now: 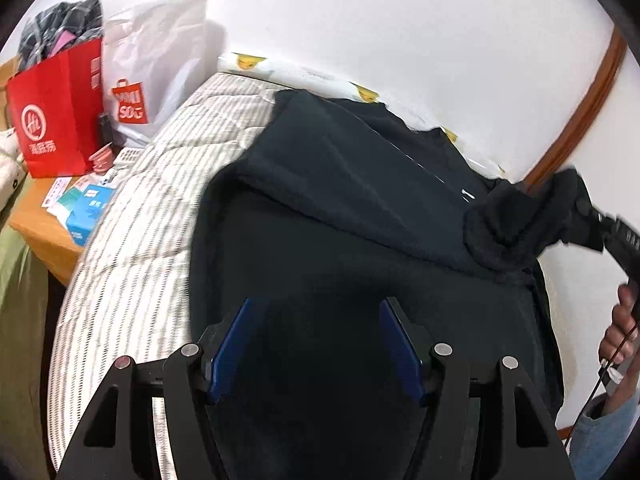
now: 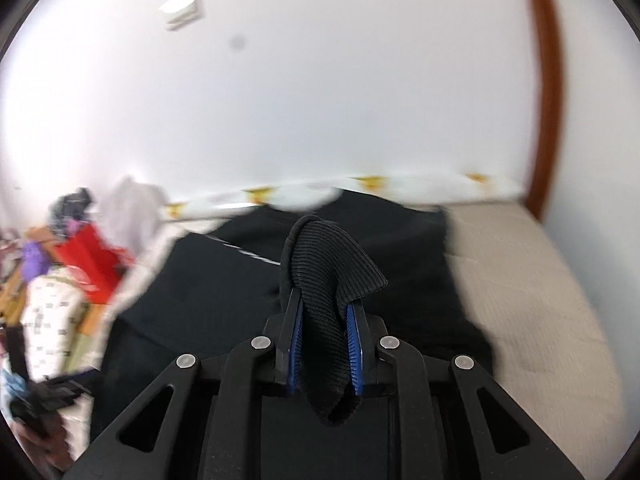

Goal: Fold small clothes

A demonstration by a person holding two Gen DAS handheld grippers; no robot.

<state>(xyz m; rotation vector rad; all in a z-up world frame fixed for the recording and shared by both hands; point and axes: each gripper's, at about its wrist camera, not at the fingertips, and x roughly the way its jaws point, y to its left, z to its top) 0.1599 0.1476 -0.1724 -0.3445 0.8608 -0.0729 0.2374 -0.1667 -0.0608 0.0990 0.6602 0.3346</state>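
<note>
Folding a sleeve across a dark garment spread on the bed

From the left wrist view, the left tool (image 1: 316,340) hangs released over the near part of the black garment (image 1: 340,208), its blue fingers (image 1: 228,344) wide apart with nothing between them; the garment lies on the striped bed cover (image 1: 160,200), one side already turned over the middle, and the right tool (image 1: 588,216) at the far right lifts a cuffed sleeve end (image 1: 516,224) off the bed. From the right wrist view, the right tool (image 2: 322,324) is clenched on that ribbed cuff (image 2: 332,264), which bunches up between the blue pads (image 2: 354,344) above the garment's body. My read: the sleeve fold is in hand; next the cuff needs carrying inward over the body, laying flat, then letting go, while the free left tool could pin the fabric so it does not drag.
</note>
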